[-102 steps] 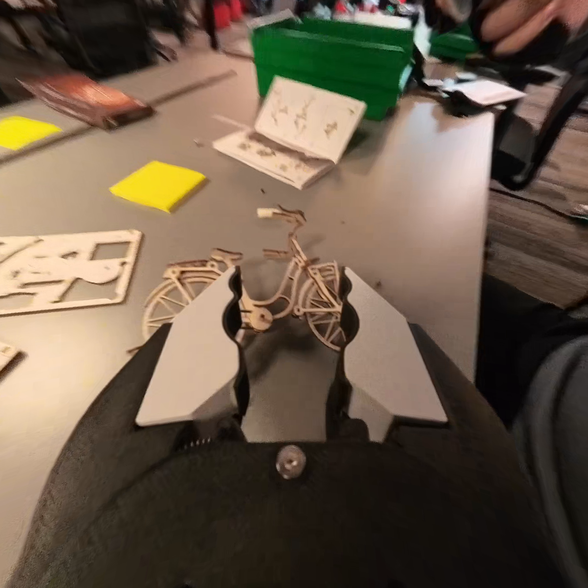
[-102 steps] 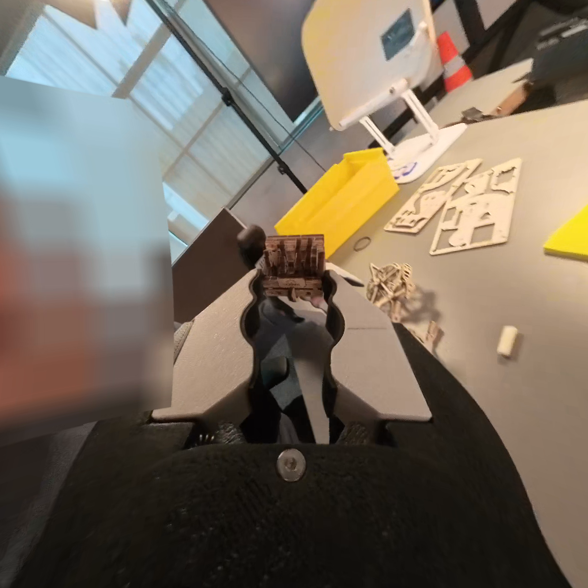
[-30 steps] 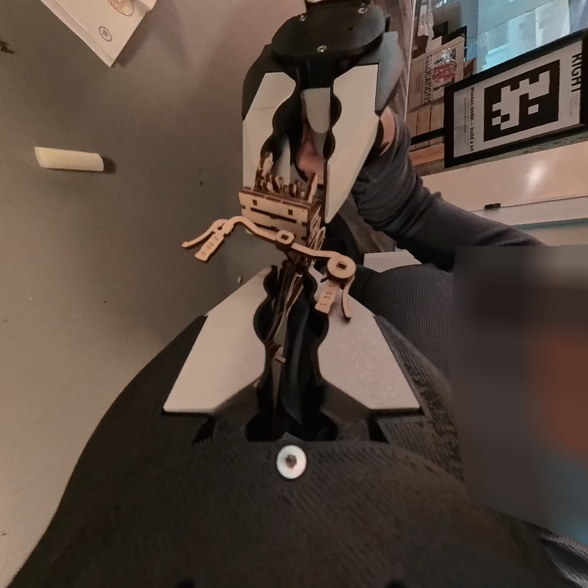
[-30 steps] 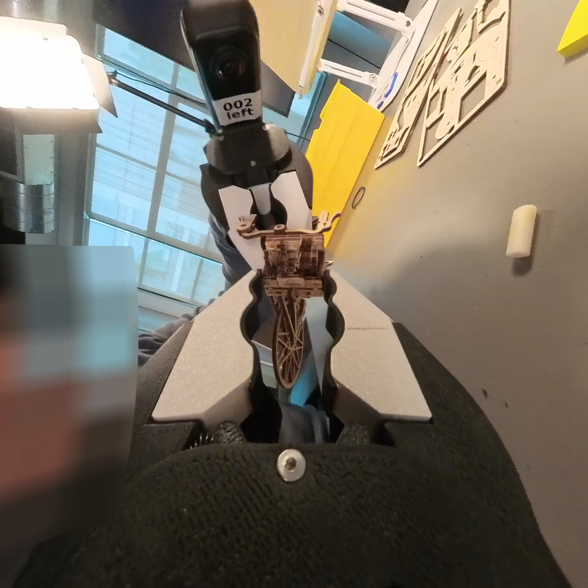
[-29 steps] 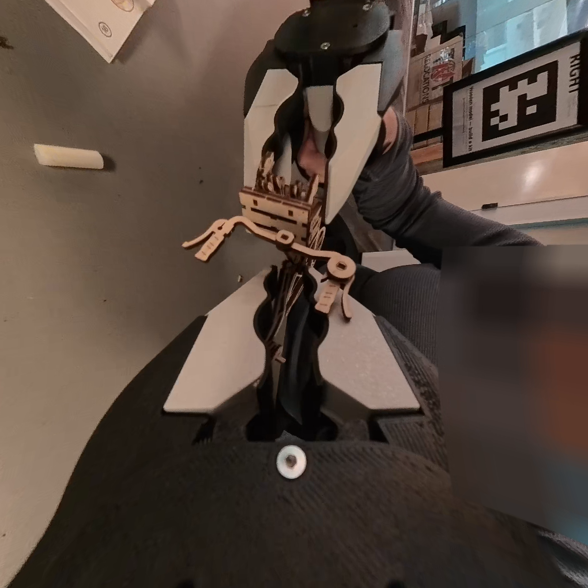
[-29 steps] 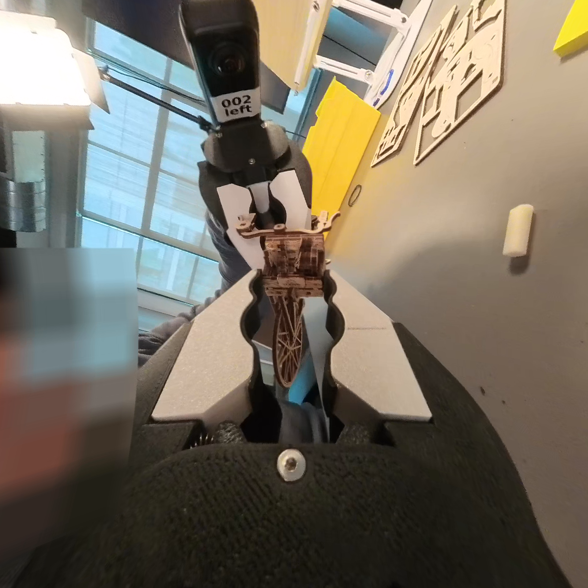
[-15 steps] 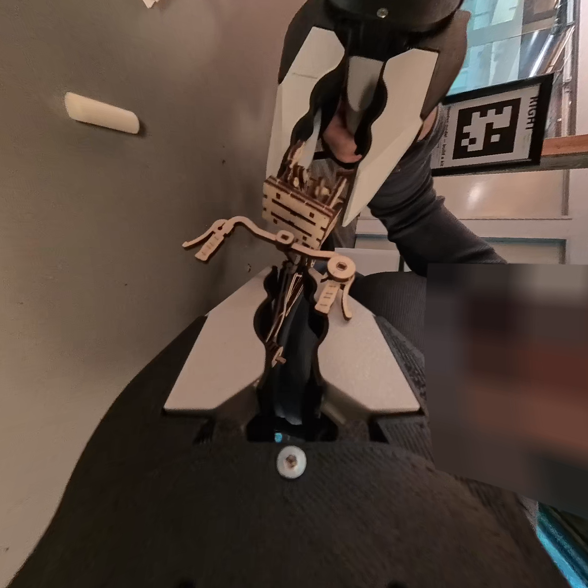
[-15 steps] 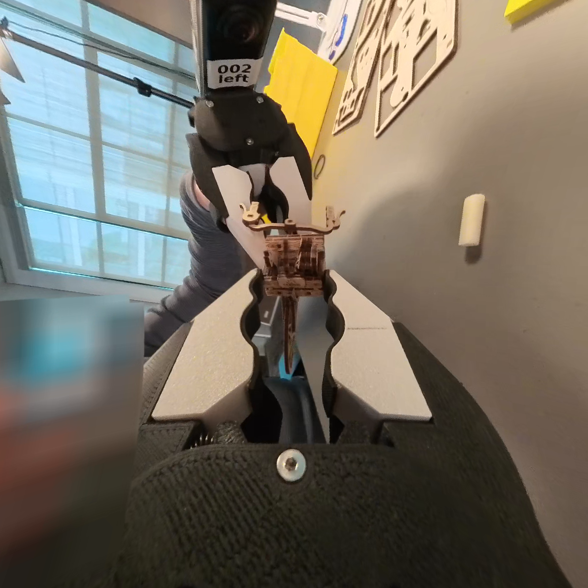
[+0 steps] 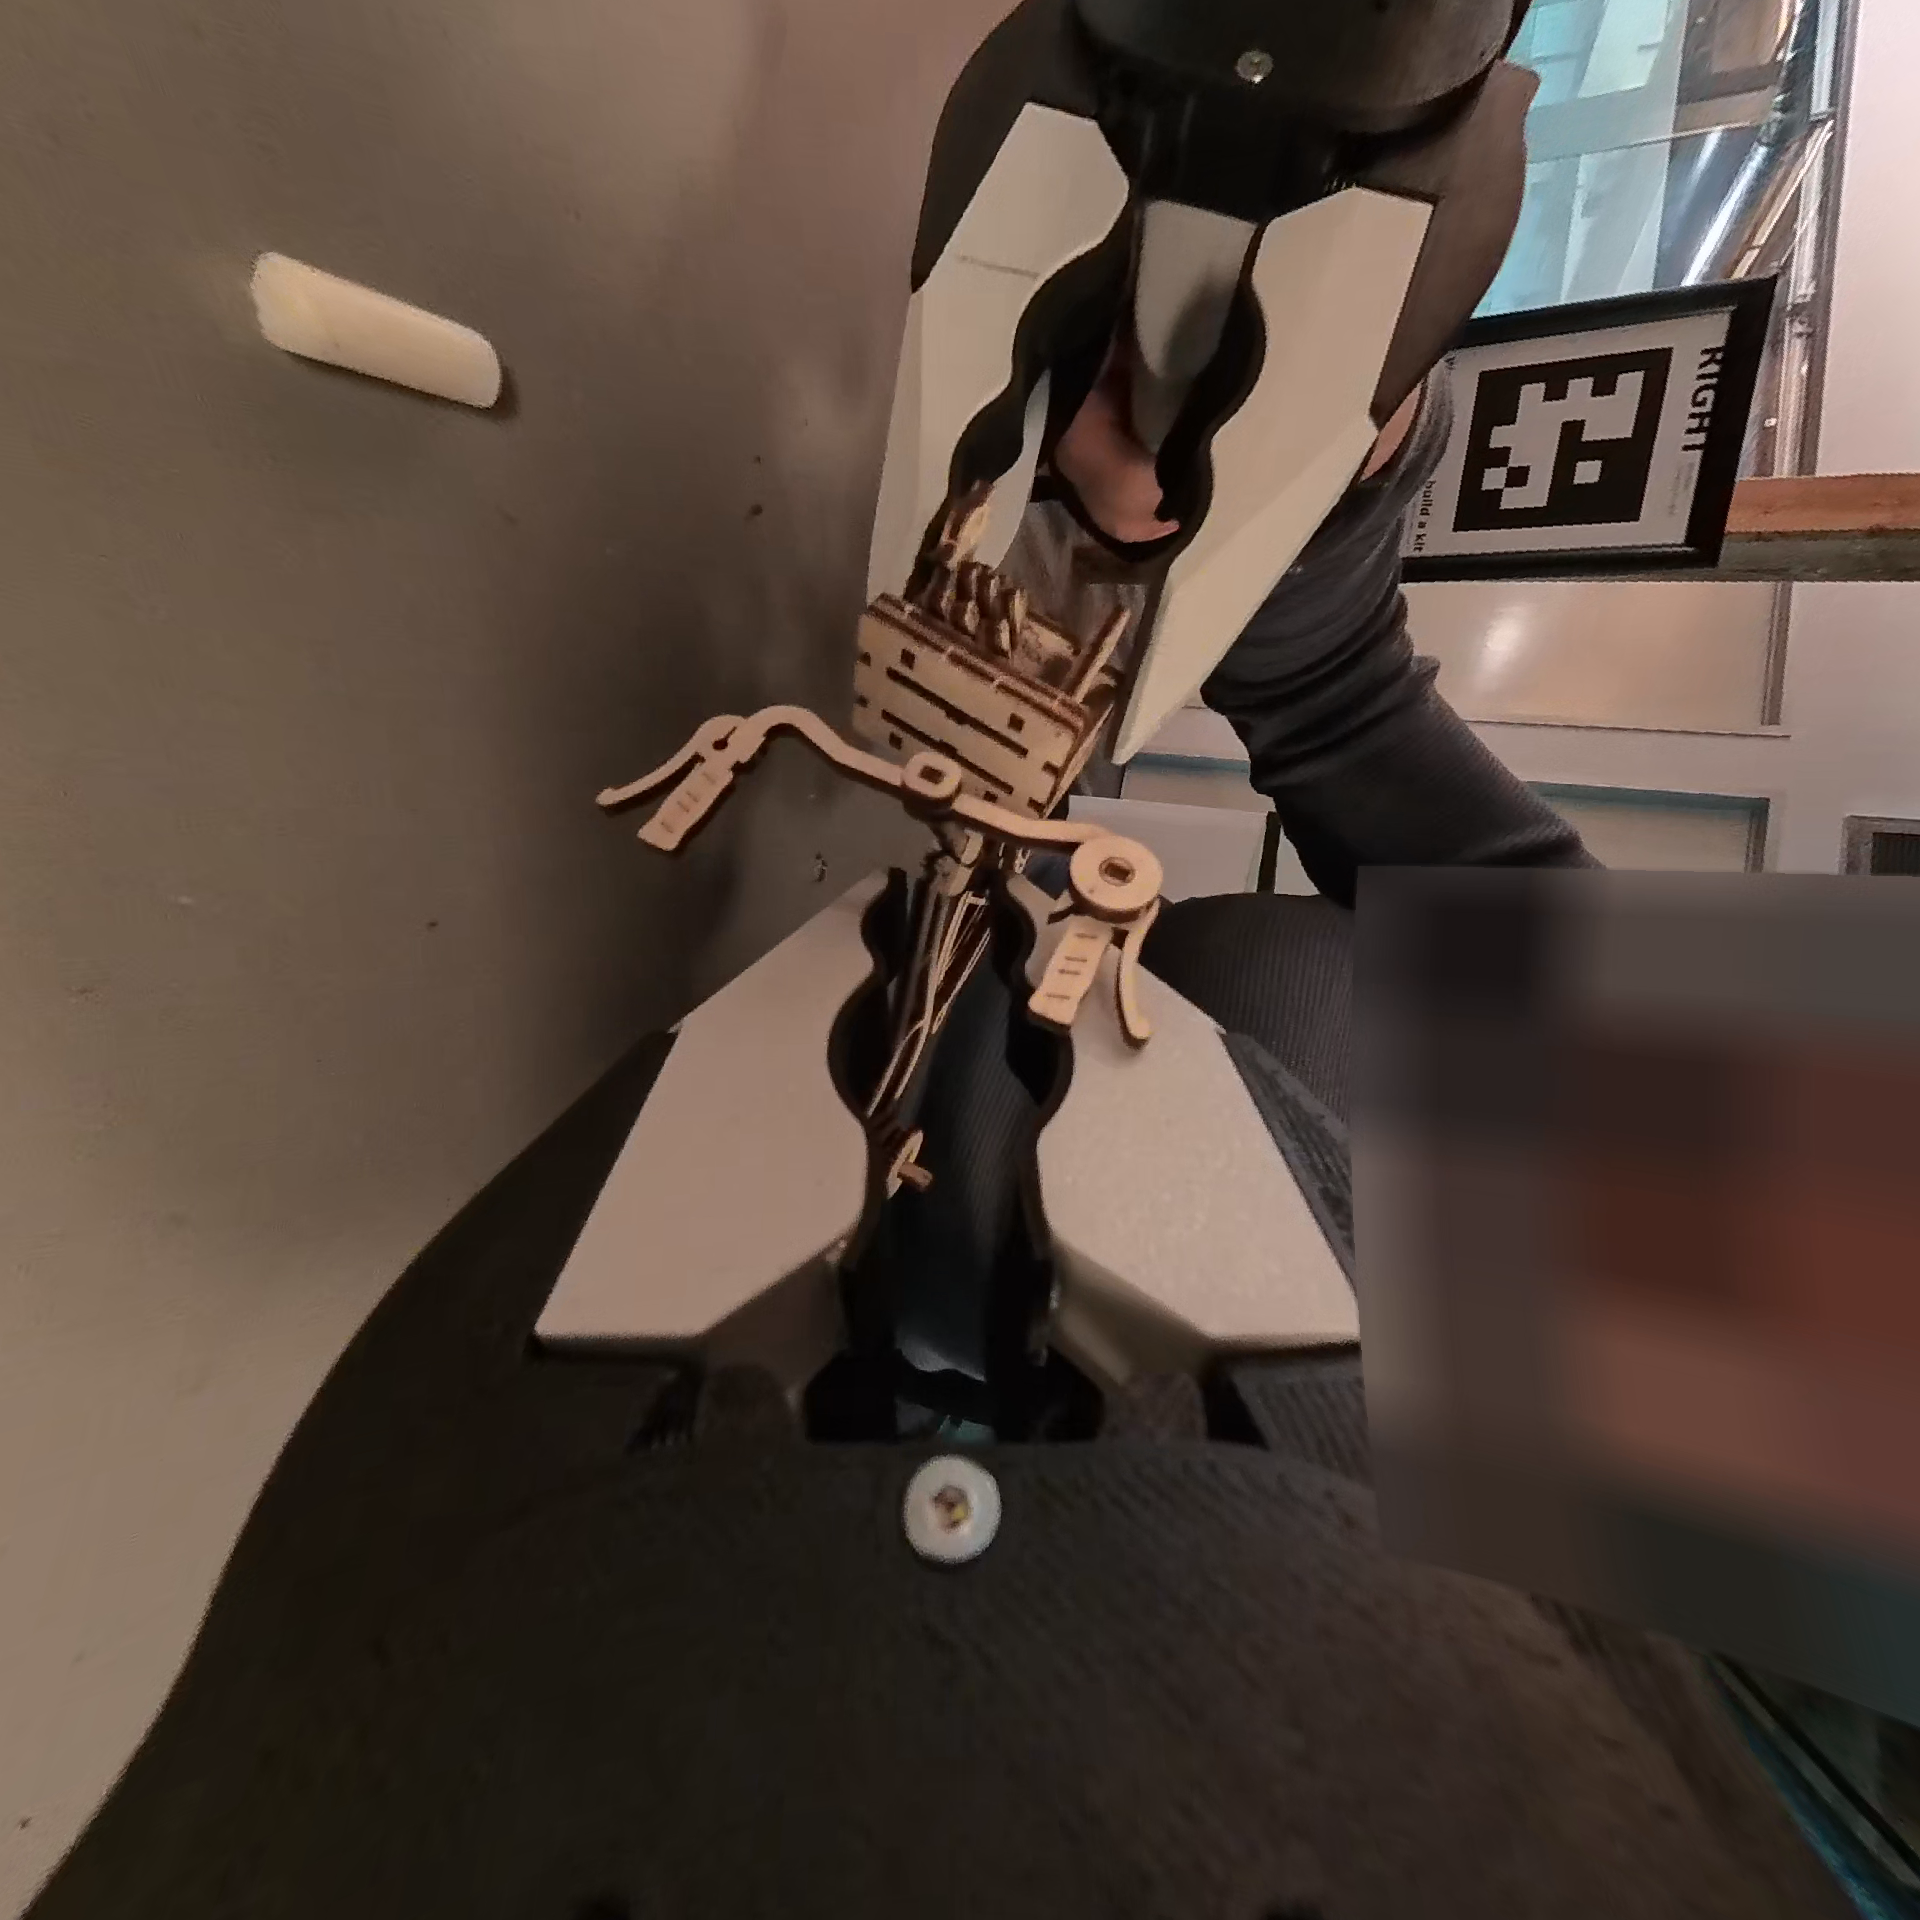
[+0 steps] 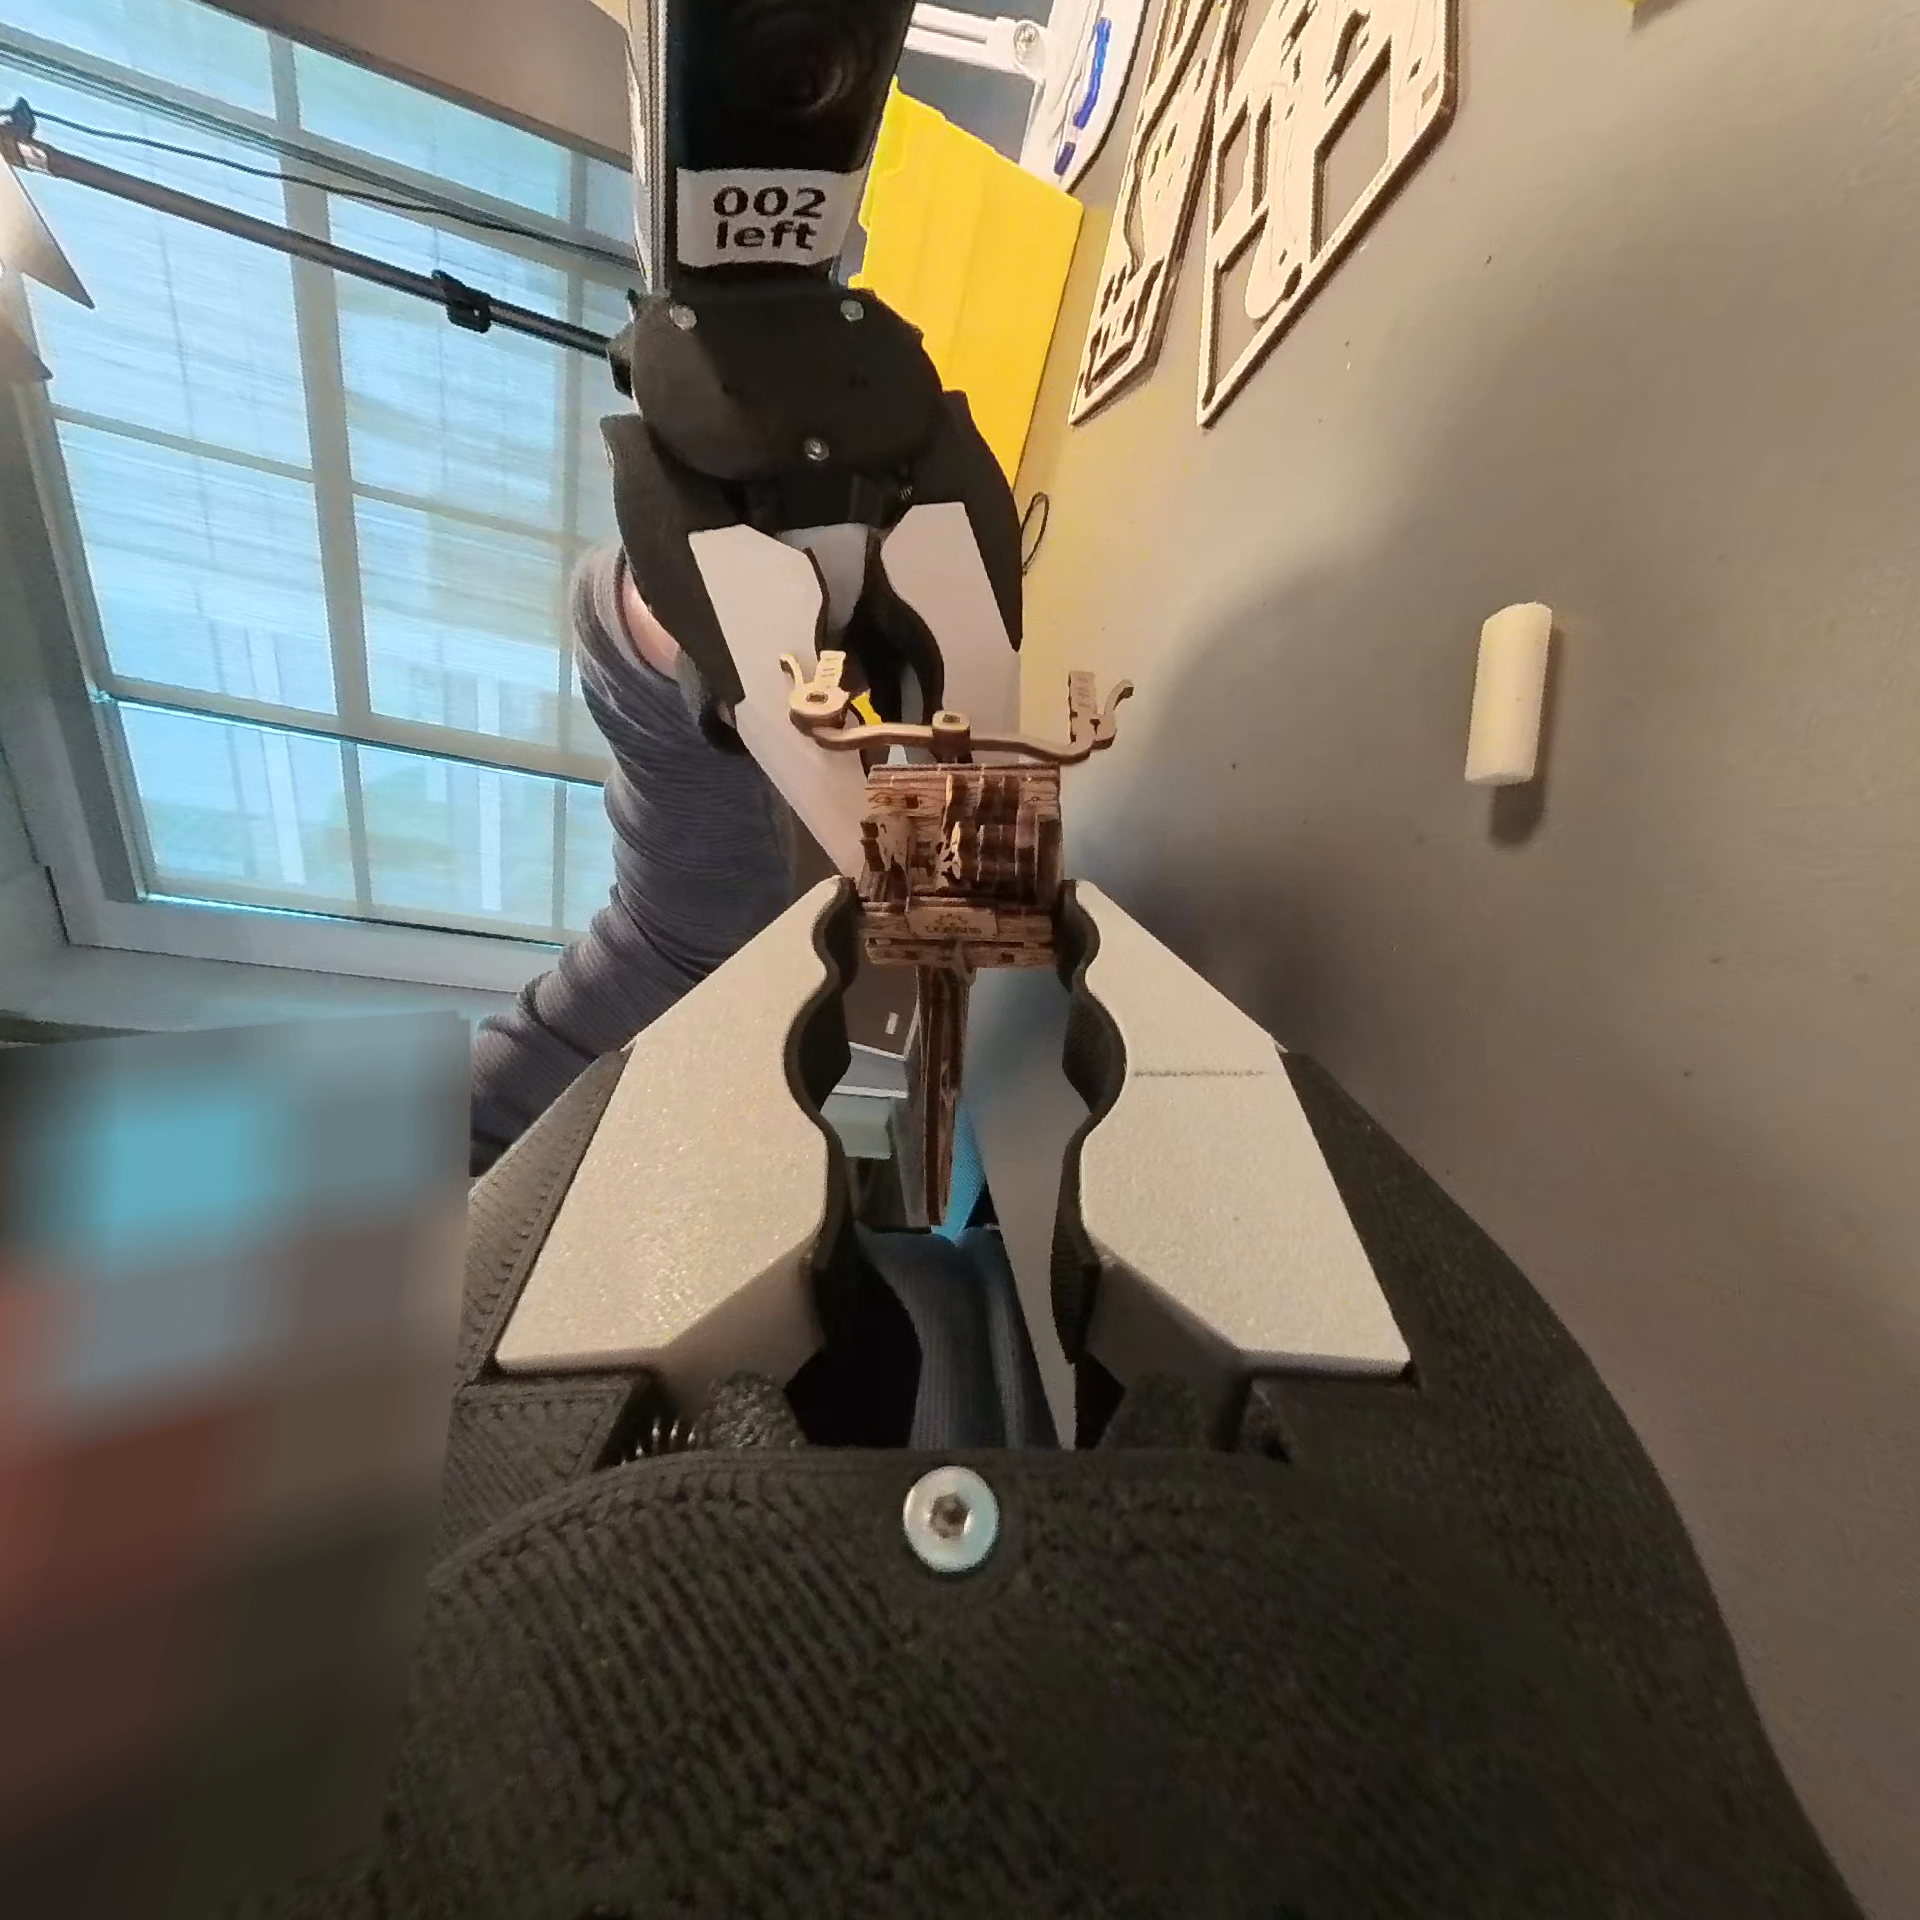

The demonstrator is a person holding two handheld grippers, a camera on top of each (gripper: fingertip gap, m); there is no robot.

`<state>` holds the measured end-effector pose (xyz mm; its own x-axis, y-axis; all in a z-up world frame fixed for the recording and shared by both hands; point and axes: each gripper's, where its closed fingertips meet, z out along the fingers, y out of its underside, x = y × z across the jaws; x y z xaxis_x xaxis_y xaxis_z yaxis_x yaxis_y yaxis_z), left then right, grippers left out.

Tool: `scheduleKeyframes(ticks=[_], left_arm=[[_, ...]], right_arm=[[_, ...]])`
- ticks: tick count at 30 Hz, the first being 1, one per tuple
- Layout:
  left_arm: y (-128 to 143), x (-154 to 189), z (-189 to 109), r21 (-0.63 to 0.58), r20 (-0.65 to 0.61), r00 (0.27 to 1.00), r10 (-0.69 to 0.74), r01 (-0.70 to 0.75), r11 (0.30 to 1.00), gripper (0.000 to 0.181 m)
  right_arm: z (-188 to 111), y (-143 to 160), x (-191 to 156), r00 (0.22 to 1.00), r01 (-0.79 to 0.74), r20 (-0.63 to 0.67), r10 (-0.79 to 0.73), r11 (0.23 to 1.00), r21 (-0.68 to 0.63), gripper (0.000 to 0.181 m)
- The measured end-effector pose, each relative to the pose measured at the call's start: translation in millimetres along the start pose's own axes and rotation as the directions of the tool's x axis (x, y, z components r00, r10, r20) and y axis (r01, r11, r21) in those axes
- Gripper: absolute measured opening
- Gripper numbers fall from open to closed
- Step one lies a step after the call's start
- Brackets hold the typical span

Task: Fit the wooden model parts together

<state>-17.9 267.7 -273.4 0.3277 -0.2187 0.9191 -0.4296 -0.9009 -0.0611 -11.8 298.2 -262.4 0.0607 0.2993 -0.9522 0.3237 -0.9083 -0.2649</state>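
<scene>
My left gripper [image 9: 940,914] is shut on a light wooden bicycle model [image 9: 935,997] and holds it off the grey table [image 9: 312,831], handlebar [image 9: 914,774] pointing away from me. My right gripper [image 10: 961,914] is shut on a small slatted wooden basket [image 10: 961,852]. The basket [image 9: 971,696] is pressed against the bicycle's front just beyond the handlebar [image 10: 951,732]. The two grippers face each other tip to tip: the right one [image 9: 1013,675] shows at the top of the left wrist view, the left one [image 10: 904,748] in the right wrist view. The front wheel [image 10: 940,1091] hangs between my right fingers.
A small white cylinder [image 9: 374,327] lies on the table, also in the right wrist view [image 10: 1507,691]. Punched wooden part sheets [image 10: 1320,187] and a yellow bin [image 10: 966,260] lie farther off. A framed black-and-white marker sign [image 9: 1579,436] stands behind. A person's dark sleeves [image 9: 1351,707] are close. My two grippers' fingertips are within a few centimetres of each other.
Earlier my left gripper was open over the bicycle on the table; it now grips it in the air. In the last second the right gripper with the basket has come closer and tilted.
</scene>
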Motion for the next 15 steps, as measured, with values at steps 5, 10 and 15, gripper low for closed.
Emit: scheduleKeyframes(ticks=[5,10,15], left_arm=[[-0.1,-1.6,1.0,-0.001,0.001,1.0,-0.002,0.002,1.0,0.014],[0.2,-3.6,2.2,-0.009,0.005,1.0,-0.009,0.009,1.0,0.014],[0.5,-7.6,4.3,-0.023,0.027,0.999,-0.019,0.02,1.0,0.014]], right_arm=[[-0.1,1.8,1.7,1.0,0.02,-0.003,-0.02,1.0,-0.003,0.036],[-0.2,4.5,3.6,0.999,0.04,-0.018,-0.04,0.999,-0.016,0.036],[-0.4,6.4,8.4,0.998,0.049,-0.038,-0.05,0.998,-0.028,0.036]])
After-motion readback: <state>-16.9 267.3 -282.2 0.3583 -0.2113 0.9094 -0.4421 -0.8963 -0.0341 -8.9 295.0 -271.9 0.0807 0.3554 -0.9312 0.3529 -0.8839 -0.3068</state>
